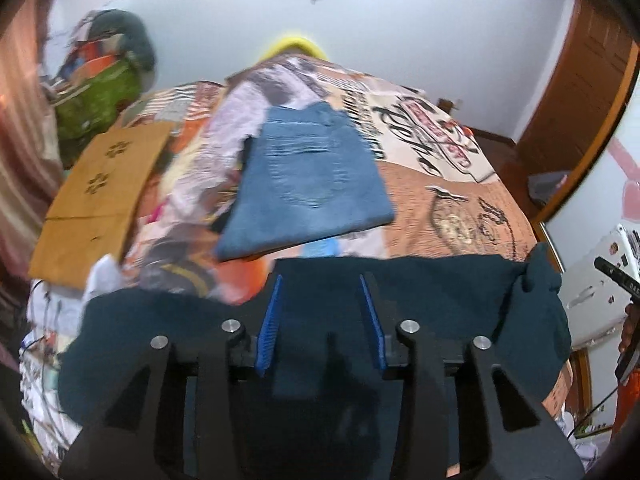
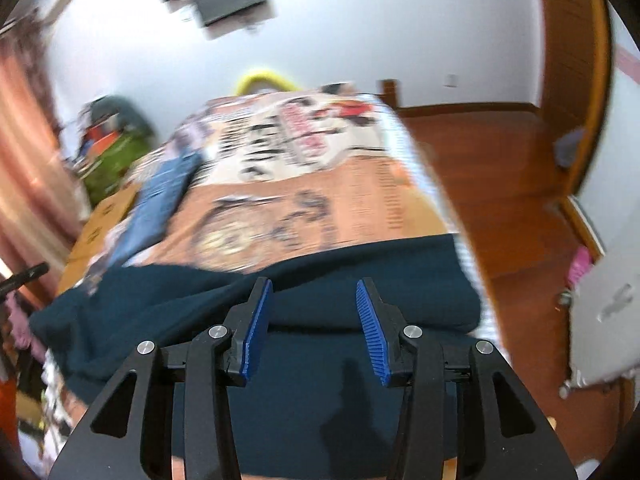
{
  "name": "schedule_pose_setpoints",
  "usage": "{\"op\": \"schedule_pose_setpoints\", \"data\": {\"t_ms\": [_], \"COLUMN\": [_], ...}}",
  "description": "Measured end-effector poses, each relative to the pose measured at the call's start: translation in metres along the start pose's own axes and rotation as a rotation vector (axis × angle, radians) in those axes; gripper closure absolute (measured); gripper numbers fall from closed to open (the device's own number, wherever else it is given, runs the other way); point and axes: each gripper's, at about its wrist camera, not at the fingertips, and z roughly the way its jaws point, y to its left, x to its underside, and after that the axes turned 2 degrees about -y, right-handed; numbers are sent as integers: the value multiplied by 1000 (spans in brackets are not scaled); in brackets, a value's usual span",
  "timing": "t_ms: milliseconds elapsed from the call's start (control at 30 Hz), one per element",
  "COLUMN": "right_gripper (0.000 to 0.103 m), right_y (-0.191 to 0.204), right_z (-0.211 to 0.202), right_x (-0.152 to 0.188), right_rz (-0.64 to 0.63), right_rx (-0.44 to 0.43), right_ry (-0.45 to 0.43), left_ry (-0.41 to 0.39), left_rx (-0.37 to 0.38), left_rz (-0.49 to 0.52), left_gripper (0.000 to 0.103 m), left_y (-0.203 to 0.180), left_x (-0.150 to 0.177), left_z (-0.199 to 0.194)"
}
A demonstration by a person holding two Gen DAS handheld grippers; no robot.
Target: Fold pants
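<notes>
Dark teal pants (image 1: 440, 292) lie folded across the near end of the bed, their fold running left to right. The left gripper (image 1: 321, 280) hovers just above them, its blue pads apart and nothing between them. In the right wrist view the same pants (image 2: 400, 268) stretch under the right gripper (image 2: 314, 282), which is also open and empty. Both grippers point down and forward over the cloth. The pants' near part is hidden behind the gripper bodies. A folded pair of light blue jeans (image 1: 312, 184) lies farther up the bed, seen also as blurred jeans (image 2: 160, 196) at the left.
The bed has a printed orange and white cover (image 1: 440, 200). A flat cardboard sheet (image 1: 100, 184) lies on its left side, with a heap of bags (image 1: 100, 96) behind. Wooden floor (image 2: 500, 180) and a door (image 1: 580, 92) are to the right, and a white cabinet (image 1: 592, 292) nearby.
</notes>
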Motion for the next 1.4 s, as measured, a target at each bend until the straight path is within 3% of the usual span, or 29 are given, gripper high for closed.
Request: {"op": "schedule_pose_setpoints", "data": {"t_ms": [267, 500, 633, 733, 867, 1067, 1200, 1400], "right_gripper": [59, 59, 59, 60, 74, 78, 79, 80], "right_y": [-75, -110, -128, -137, -134, -123, -118, -119], "right_z": [60, 131, 165, 174, 167, 131, 90, 39], "right_x": [-19, -29, -23, -15, -14, -18, -24, -24], "right_rz": [116, 163, 199, 239, 217, 172, 174, 163], "right_rx": [129, 168, 169, 121, 110, 118, 103, 91], "right_ry": [39, 111, 175, 183, 178, 130, 61, -5], "left_ry": [94, 186, 215, 216, 213, 199, 170, 171], "left_rx": [24, 1, -9, -19, -37, 19, 37, 58], "left_rz": [65, 85, 71, 72, 108, 118, 148, 192], "left_gripper": [62, 62, 62, 59, 59, 59, 43, 42], "left_y": [-47, -54, -50, -50, -58, -77, -96, -118], "left_x": [-17, -8, -2, -1, -2, -1, 7, 33], "left_z": [78, 129, 143, 148, 147, 117, 85, 50]}}
